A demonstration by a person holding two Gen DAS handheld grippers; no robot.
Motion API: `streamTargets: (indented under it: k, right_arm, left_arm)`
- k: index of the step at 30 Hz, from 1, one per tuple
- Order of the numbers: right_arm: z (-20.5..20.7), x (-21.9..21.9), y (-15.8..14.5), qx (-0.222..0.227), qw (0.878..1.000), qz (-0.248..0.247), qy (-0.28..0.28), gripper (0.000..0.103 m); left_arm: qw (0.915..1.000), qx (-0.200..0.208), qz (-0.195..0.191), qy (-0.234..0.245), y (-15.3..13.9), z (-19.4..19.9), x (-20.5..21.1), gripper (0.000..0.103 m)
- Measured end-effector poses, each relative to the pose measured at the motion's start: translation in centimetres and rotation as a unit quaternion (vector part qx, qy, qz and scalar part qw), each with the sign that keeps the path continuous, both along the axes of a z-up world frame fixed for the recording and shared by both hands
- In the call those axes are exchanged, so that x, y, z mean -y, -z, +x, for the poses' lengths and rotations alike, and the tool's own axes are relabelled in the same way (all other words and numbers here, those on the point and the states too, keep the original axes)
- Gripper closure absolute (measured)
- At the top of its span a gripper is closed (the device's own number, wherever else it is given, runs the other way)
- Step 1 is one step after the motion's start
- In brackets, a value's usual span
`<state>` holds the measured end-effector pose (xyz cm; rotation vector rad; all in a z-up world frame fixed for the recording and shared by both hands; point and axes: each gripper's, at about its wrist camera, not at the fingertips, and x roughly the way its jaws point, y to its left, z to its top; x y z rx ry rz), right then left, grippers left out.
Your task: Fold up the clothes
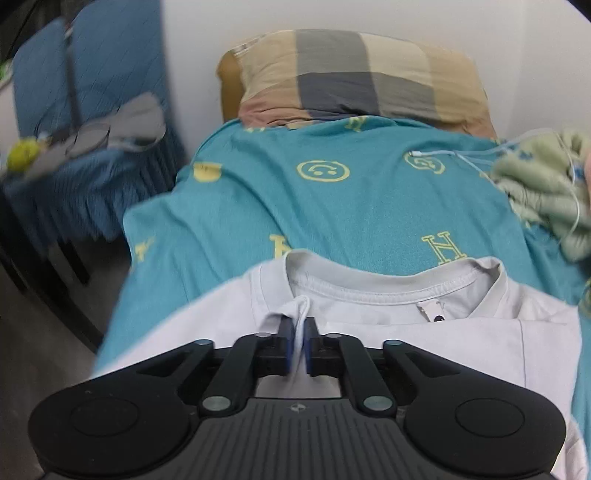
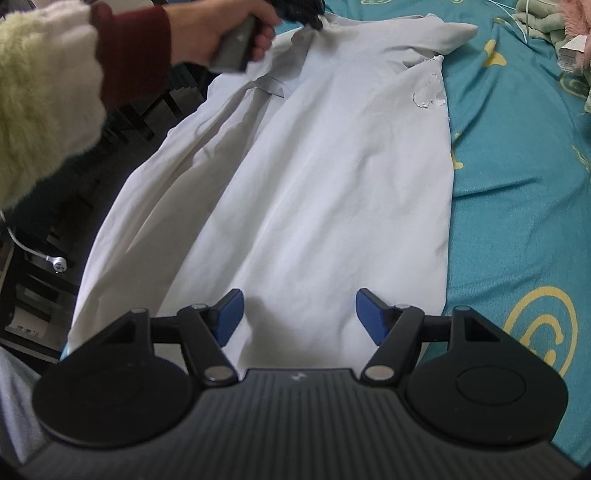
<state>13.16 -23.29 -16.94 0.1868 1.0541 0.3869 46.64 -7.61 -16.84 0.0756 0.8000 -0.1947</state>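
A pale grey-white T-shirt [image 1: 424, 343] lies on a teal bedsheet [image 1: 332, 206], its collar [image 1: 376, 284] towards the pillow. My left gripper [image 1: 300, 325] is shut on a pinched fold of the shirt just left of the collar. In the right wrist view the shirt [image 2: 314, 184] stretches lengthwise away from me, and a hand [image 2: 207, 37] holds the left gripper [image 2: 310, 16] at its far shoulder end. Over the shirt's near end, my right gripper [image 2: 299, 314] stands open with nothing between its blue pads [image 2: 231, 314].
A checked pillow [image 1: 354, 74] lies at the head of the bed. A green fuzzy blanket [image 1: 546, 184] with a white cable sits at the right. A blue-covered chair [image 1: 85, 110] stands left of the bed. Dark furniture [image 2: 44, 258] and floor lie beyond the left edge.
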Motion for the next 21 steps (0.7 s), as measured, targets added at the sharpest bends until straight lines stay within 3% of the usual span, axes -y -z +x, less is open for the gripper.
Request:
streamTargets:
  k: [6,7,15,21]
  right_arm:
    - [0.1,0.8,-1.1,0.026,0.999,0.030,0.014,0.034]
    - [0.1,1.0,-1.4,0.034,0.999,0.036,0.017,0.034]
    - [-1.6,1.4,-3.7,0.102,0.992,0.056,0.045,0.034]
    - [-3.3,1.5,-5.1,0.151,0.986,0.051,0.050,0.034]
  left_arm:
    - [0.9990,0.013,-0.042,0.010,-3.8,-5.5,-1.9,0.059]
    - [0.9987,0.016,-0.049,0.007,-4.9,-7.1,-2.4,0.059]
    - [0.9969,0.067,-0.040,0.012,-13.8,-23.8,-5.4,0.037]
    - [0.9943,0.074,-0.076,-0.014,-15.3,-36.3,-8.0,0.033]
